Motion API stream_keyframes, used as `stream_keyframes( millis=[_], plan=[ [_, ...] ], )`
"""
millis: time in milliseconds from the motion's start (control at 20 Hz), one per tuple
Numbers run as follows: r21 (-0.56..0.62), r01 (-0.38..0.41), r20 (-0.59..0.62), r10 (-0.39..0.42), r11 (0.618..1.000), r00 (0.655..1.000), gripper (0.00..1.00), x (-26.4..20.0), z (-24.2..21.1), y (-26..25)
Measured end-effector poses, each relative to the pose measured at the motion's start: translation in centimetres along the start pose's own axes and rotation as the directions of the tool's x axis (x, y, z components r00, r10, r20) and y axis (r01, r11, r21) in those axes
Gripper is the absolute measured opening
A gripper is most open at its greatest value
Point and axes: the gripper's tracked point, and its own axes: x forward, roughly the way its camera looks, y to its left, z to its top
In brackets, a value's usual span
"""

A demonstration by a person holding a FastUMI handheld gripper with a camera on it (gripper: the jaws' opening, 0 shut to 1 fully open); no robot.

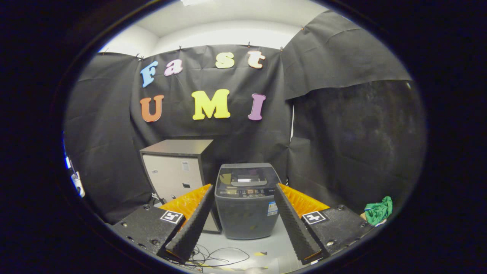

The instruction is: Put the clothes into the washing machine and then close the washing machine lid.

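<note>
gripper fingers spread wide, empty; upright washing machine faces them, green clothes off right.

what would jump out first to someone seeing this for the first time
The dark grey washing machine stands dead ahead, framed between the open gripper fingers and well beyond them, its lid down. A cabinet stands beside it, and a bright green cloth lies off to the side past one finger.

The hand-held gripper is showing ridged, sawtooth-edged jaws spread apart, flat mounting blocks studded with screws, and one square black-and-white marker tag on each block.
</note>
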Motion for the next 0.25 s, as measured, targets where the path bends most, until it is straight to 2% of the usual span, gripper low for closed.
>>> stream_keyframes(
  millis=[250],
  plan=[
    [-0.005, -0.005, 0.000, 0.005, 1.000, 1.000, 0.99, 0.01, 0.05, 0.54]
  ],
)
